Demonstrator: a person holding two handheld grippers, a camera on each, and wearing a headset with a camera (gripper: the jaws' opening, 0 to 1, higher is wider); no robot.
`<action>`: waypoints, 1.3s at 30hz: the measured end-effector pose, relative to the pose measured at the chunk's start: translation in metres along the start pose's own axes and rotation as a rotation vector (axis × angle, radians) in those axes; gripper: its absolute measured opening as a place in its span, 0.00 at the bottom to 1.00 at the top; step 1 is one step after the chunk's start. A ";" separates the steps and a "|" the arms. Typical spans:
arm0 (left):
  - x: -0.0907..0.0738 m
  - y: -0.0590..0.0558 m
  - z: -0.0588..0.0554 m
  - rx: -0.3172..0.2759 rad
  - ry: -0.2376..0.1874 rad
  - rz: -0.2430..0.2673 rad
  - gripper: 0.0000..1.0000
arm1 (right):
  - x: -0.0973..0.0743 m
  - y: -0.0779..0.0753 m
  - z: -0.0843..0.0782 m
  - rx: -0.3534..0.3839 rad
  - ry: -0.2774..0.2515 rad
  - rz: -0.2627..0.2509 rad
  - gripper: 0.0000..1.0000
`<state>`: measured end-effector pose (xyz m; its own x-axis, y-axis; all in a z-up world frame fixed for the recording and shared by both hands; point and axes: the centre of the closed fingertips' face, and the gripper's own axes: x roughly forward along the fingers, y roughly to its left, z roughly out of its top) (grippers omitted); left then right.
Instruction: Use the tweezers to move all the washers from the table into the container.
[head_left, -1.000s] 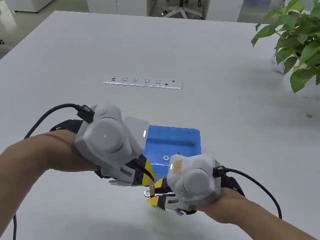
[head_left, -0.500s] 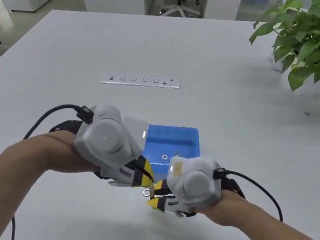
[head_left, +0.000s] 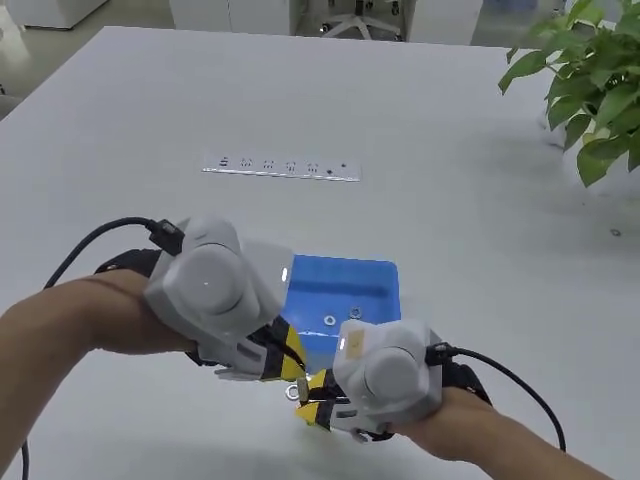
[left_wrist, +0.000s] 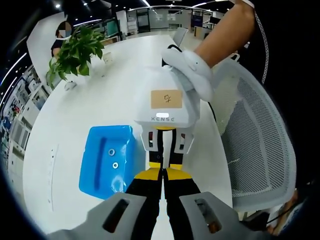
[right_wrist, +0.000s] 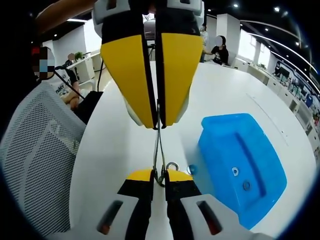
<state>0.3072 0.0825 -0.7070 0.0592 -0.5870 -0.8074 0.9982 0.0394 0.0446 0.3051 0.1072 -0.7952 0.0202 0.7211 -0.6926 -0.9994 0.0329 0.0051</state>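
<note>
My two grippers meet tip to tip just in front of the blue container (head_left: 345, 280). Thin metal tweezers (right_wrist: 158, 145) run between them. My left gripper (right_wrist: 157, 120) is shut on their far end and my right gripper (right_wrist: 159, 177) is shut on their near end. In the head view the left gripper (head_left: 288, 368) comes in from the left and the right gripper (head_left: 310, 392) from the right. One washer (right_wrist: 172, 166) lies on the table beside the right gripper's tips, and it shows again as the washer (head_left: 293, 392) in the head view. Two washers (head_left: 330, 320) lie inside the container (left_wrist: 106, 160).
A white power strip (head_left: 280, 168) lies flat further back on the white table (head_left: 450, 200). A potted plant (head_left: 590, 90) stands at the far right. A mesh office chair (left_wrist: 260, 145) is behind the right gripper. People sit at desks in the background.
Both grippers have drifted slightly towards me, still tip to tip on the tweezers. The washers and the container have not moved.
</note>
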 end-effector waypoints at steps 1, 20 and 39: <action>0.000 0.000 0.000 0.000 0.000 -0.001 0.05 | 0.000 0.000 0.000 0.000 0.001 0.001 0.10; -0.006 0.000 0.007 0.017 0.001 0.005 0.05 | -0.007 0.000 0.006 0.000 0.000 -0.014 0.10; -0.027 -0.002 0.029 0.031 -0.027 0.019 0.05 | -0.030 -0.001 0.024 -0.009 -0.016 -0.057 0.09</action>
<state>0.3043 0.0748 -0.6683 0.0781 -0.6084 -0.7898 0.9966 0.0258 0.0787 0.3060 0.1022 -0.7576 0.0770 0.7295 -0.6796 -0.9969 0.0675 -0.0404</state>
